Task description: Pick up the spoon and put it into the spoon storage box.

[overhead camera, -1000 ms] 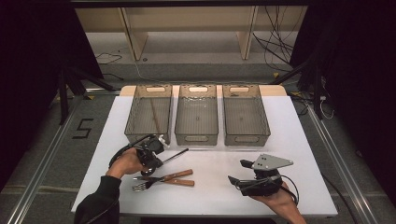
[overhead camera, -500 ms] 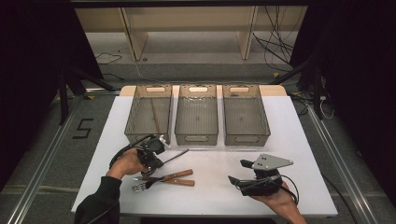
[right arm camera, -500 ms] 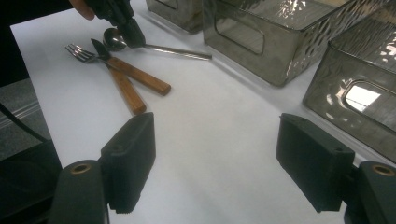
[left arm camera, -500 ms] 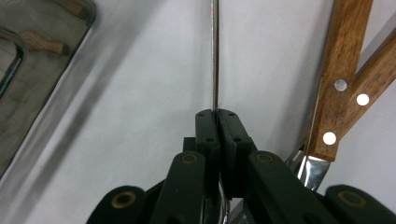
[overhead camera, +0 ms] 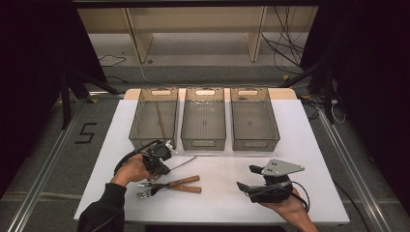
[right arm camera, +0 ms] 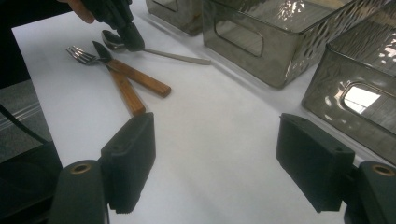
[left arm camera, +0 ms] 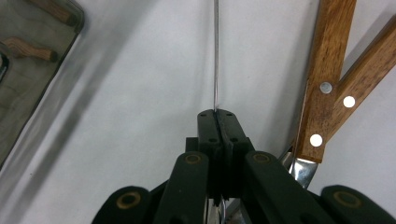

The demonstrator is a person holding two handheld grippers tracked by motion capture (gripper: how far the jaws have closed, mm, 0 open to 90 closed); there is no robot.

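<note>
A metal spoon [overhead camera: 186, 162] lies on the white table [overhead camera: 309, 154] in front of the bins. My left gripper [overhead camera: 162, 169] is shut on the spoon's thin handle [left arm camera: 215, 56] close to the bowl [right arm camera: 109, 39], and its jaws have just closed the last bit onto it. In the left gripper view the left gripper [left arm camera: 217, 114] shows its jaws pressed together with the handle running out between them. My right gripper [overhead camera: 248, 178] rests at the front right, open, with bare table between the jaws of the right gripper [right arm camera: 215, 154].
A fork [overhead camera: 145, 193] and a knife [right arm camera: 100, 50] with wooden handles [left arm camera: 322, 93] lie crossed just beside the spoon. Three clear grey bins stand in a row behind: left [overhead camera: 150, 141] holding a long wooden piece, middle [overhead camera: 203, 143], right [overhead camera: 256, 143].
</note>
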